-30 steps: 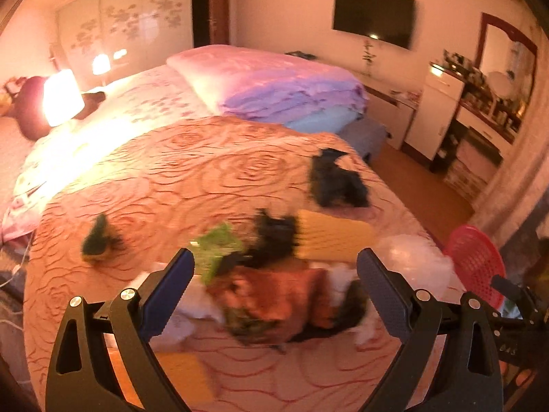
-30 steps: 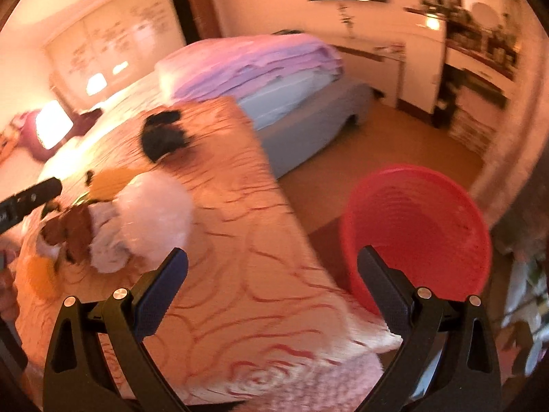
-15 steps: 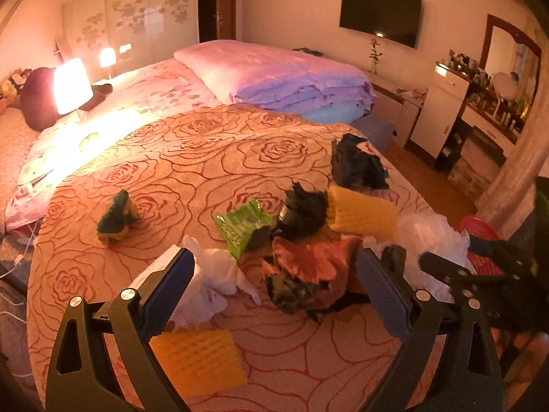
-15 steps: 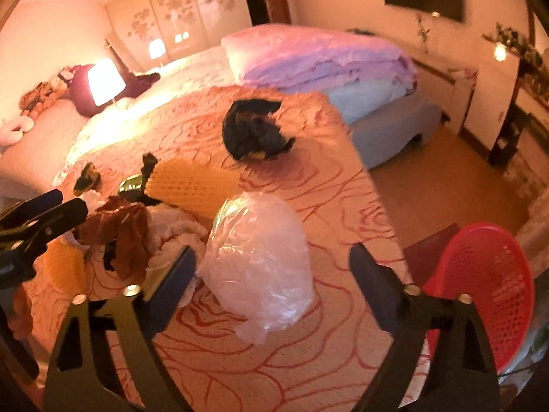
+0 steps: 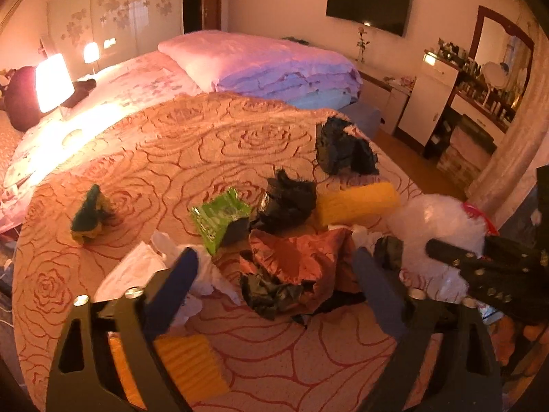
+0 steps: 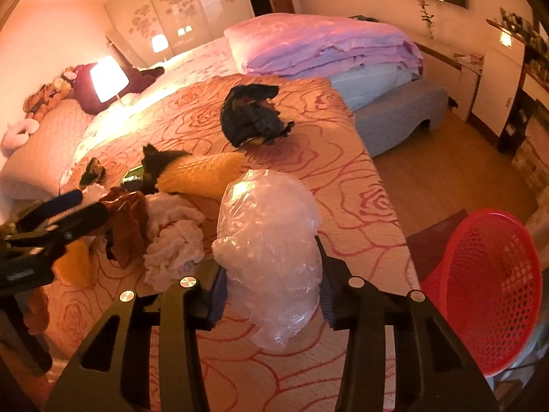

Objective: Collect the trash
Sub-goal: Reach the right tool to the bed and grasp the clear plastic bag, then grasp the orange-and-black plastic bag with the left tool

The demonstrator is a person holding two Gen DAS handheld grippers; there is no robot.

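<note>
Trash lies heaped on the rose-patterned bedspread [image 5: 171, 144]. My left gripper [image 5: 274, 274] is open over a crumpled brown wrapper [image 5: 298, 257], with white tissue [image 5: 192, 267] by its left finger. A green packet [image 5: 219, 216], black scraps [image 5: 291, 199], a black bag [image 5: 343, 147] and yellow foam nets [image 5: 357, 202] lie around. My right gripper [image 6: 271, 295] has closed onto a clear plastic bag [image 6: 271, 240], with both pads against its sides. A red mesh basket [image 6: 490, 285] stands on the floor at the right.
A folded purple quilt [image 5: 274, 65] lies at the bed's far side. A lit lamp [image 5: 53, 82] stands at the left. A dresser with a mirror [image 5: 480, 79] lines the right wall. Another yellow foam net [image 5: 192, 367] lies near my left gripper's base.
The right gripper swung from the basket to the bed, came down around the clear plastic bag and closed on it. The left gripper moved in over the trash pile.
</note>
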